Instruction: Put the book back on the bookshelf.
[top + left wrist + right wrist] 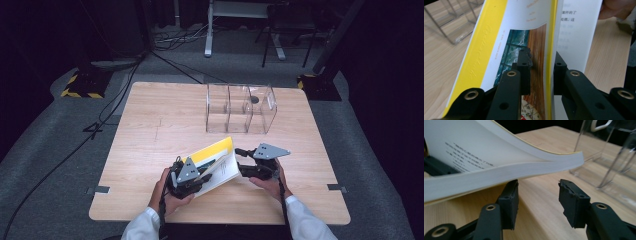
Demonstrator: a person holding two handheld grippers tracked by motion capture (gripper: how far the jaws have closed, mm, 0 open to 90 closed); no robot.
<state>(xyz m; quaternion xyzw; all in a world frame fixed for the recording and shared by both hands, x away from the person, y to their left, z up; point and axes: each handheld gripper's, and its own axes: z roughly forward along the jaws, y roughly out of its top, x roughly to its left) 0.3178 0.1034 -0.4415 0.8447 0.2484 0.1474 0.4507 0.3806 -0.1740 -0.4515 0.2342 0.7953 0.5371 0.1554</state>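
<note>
A yellow-covered paperback book lies at the near middle of the wooden table, tilted and partly open, held between the person's two hands. The left hand-held gripper has its jaws closed on the book's front cover: in the left gripper view one jaw presses the printed outer face with the picture on it, and the other jaw sits behind the yellow edge, against the inside. White pages with lines of printed text fan away to the right of that cover.

The right hand-held gripper sits just to the right of the book, near its page edge. In the right gripper view its jaws stand wide apart with nothing between them; the curved block of pages arches just above the left jaw, and whether it touches that jaw cannot be told.

A clear plastic organiser with upright dividers stands on the far right part of the table, well apart from the book. Cables run over the grey floor to the left.
</note>
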